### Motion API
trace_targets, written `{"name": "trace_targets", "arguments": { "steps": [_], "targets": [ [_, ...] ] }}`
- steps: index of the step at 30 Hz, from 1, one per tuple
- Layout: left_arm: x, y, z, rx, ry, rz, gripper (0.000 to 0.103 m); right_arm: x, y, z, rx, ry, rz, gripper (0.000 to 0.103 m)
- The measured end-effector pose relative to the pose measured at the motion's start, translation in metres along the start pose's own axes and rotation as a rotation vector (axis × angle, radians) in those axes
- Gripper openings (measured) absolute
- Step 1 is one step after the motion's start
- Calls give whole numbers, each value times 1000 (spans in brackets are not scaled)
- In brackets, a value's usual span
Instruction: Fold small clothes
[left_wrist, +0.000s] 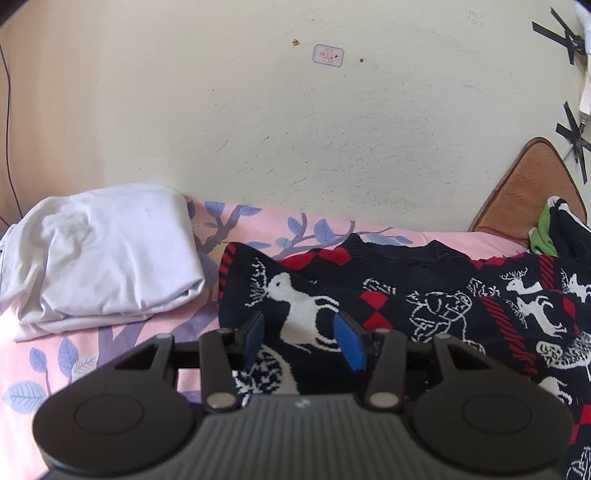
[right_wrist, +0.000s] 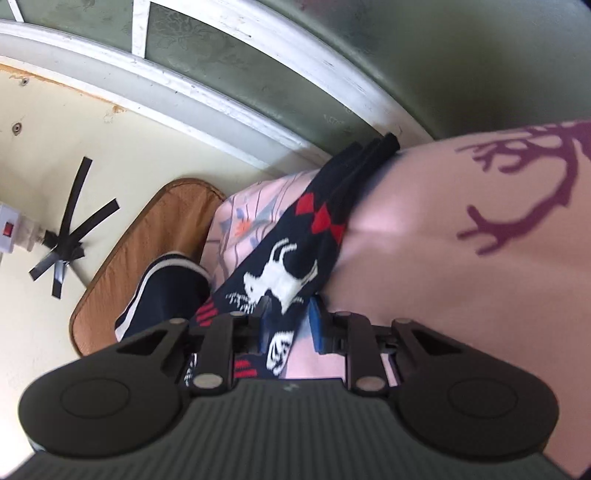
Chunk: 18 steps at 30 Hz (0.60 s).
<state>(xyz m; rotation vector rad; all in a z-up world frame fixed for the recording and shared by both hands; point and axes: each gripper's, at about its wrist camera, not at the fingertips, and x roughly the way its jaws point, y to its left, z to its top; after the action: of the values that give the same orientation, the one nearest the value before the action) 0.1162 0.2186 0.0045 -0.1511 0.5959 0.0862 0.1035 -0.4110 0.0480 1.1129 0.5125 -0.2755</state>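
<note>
A black knitted sweater with white deer and red diamonds lies spread on the pink leaf-print sheet. My left gripper hovers low over its left part, blue pads wide apart, gripping nothing. In the right wrist view, which is rolled sideways, a sleeve of the same sweater runs from the cuff down between my right gripper's blue pads. These stand a little apart, with a gap showing beside the right pad. A folded white garment rests on the sheet at the left.
The cream wall stands right behind the bed. A brown cushion leans at the right, with a green and dark garment by it. A striped dark garment lies against the cushion. A taped power strip hangs on the wall.
</note>
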Motion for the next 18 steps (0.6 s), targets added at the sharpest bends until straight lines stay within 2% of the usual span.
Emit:
{"name": "trace_targets", "arguments": {
  "steps": [1, 3, 6, 8, 10, 12, 14, 16, 18],
  "targets": [
    [0, 1, 0, -2, 1, 1, 43, 4, 1, 3, -9, -4, -1, 22],
    [0, 1, 0, -1, -1, 3, 43, 12, 4, 6, -43, -2, -20, 9],
    [-2, 1, 0, -1, -10, 4, 43, 10, 12, 5, -92, -38, -14, 9],
    [-6, 3, 0, -10, -32, -7, 44, 0, 34, -3, -203, -83, 33, 9],
    [-14, 10, 1, -32, -74, -45, 47, -12, 74, -22, -341, -90, 142, 9],
    [-22, 19, 4, -71, -110, -94, 49, -19, 123, -52, -515, -77, 246, 9],
    [-33, 31, 8, -112, -152, -131, 51, -22, 177, -98, -704, -41, 361, 9],
    [-43, 43, 11, -146, -187, -166, 52, -20, 220, -153, -846, 37, 480, 9],
    [-51, 54, 15, -174, -222, -181, 53, -11, 252, -209, -930, 145, 578, 9]
  ]
}}
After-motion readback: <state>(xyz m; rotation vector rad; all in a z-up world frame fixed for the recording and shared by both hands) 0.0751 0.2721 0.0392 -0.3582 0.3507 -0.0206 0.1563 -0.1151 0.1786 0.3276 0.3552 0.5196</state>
